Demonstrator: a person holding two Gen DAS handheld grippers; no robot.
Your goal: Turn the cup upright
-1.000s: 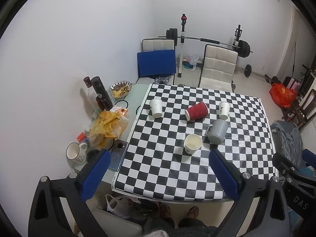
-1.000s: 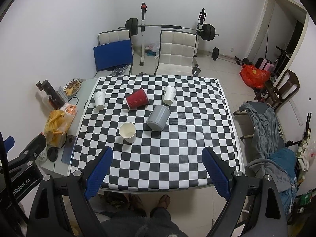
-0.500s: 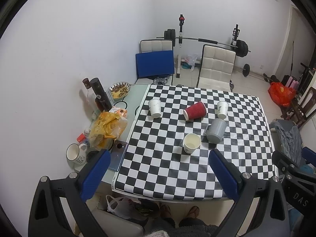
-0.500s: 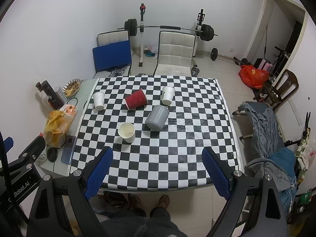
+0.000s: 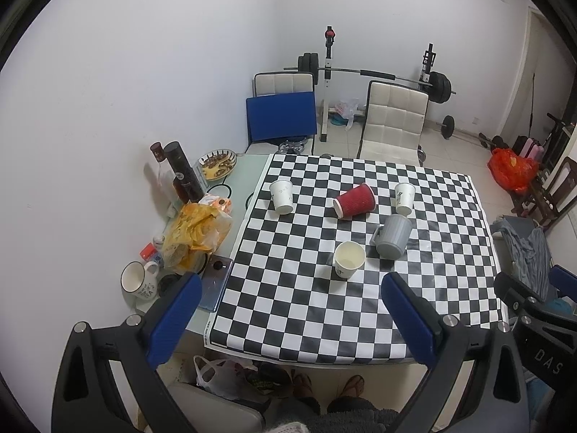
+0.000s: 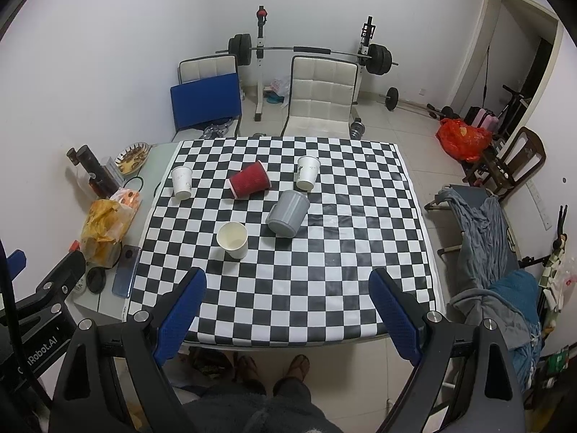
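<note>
Fingers (image 5: 173, 310) of both my grippers hang spread and empty above the near edge of the desk (image 6: 288, 288), while the red cup (image 6: 250, 179) lies sideways far ahead, long axis crosswise, mouth rightward, roughly equidistant from both.

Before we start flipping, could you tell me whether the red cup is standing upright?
No, the red cup lies on its side on the checkered tablecloth.
</note>
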